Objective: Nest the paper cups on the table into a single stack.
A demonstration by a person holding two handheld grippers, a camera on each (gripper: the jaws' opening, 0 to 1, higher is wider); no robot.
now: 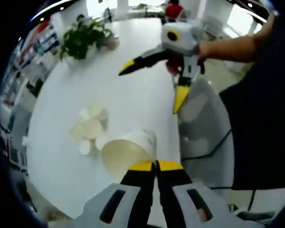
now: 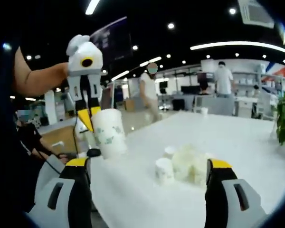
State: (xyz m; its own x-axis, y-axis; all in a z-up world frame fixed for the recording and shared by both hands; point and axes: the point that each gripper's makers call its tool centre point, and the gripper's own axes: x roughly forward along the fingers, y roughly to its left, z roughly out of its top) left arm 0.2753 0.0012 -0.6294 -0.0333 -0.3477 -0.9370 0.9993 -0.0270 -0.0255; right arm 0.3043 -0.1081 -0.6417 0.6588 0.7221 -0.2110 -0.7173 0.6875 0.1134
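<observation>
Progress: early | left gripper (image 1: 156, 165) clamped on white paper cup (image 1: 128, 152), lifted | right gripper (image 2: 149, 164) jaws apart | we judge cluster of loose white cups (image 2: 187, 168) on white table (image 2: 237, 142) unstacked.

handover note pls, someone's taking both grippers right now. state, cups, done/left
Left gripper: shut on the rim of a paper cup, held up off the table.
Right gripper: open, empty, raised over the table edge.
Remaining cups: loose cluster on the table, some upright, some tipped.
Done: one cup picked up.
Left: nest the held cup with the others, one at a time, into one stack.
</observation>
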